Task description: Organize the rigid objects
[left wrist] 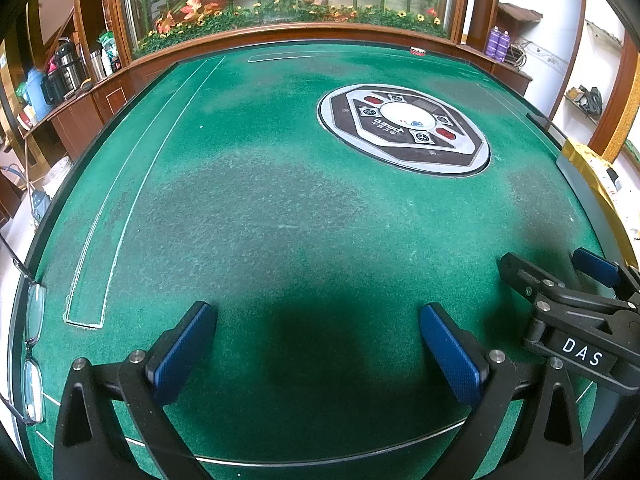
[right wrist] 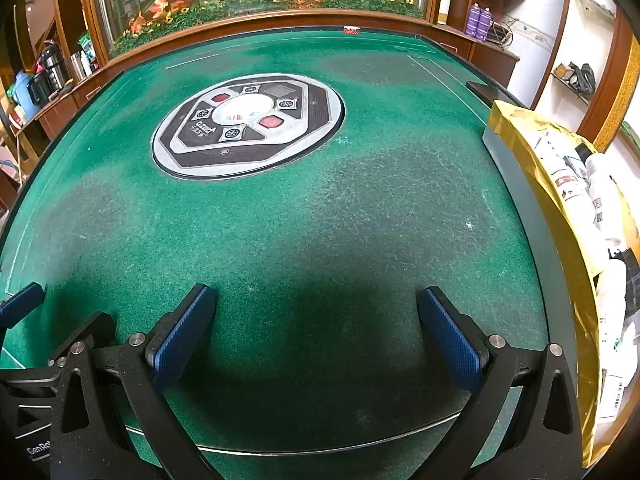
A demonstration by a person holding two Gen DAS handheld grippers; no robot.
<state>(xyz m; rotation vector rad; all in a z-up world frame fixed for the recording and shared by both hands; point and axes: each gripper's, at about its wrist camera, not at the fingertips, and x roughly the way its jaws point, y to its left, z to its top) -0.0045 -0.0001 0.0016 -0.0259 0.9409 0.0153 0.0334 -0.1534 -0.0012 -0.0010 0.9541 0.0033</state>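
Note:
My left gripper (left wrist: pixel 318 344) hangs open over the near part of a green felt table (left wrist: pixel 260 220), with only bare felt between its blue pads. My right gripper (right wrist: pixel 316 332) is open too, over the same near edge, nothing between its pads. In the left wrist view the right gripper (left wrist: pixel 560 276) shows at the right edge. At the table's right edge lies a gold bag (right wrist: pixel 560 184) holding white bottles and packets (right wrist: pixel 604 196). A pair of glasses (left wrist: pixel 34 348) lies at the table's left rim.
A round silver and black control panel (left wrist: pixel 404 128) is set into the table's middle. A small red and white object (right wrist: pixel 351 30) sits at the far edge. Beyond stand a wooden cabinet with artificial flowers (left wrist: pixel 288 0), flasks on a side shelf (left wrist: pixel 68 64), and purple cans (left wrist: pixel 498 42).

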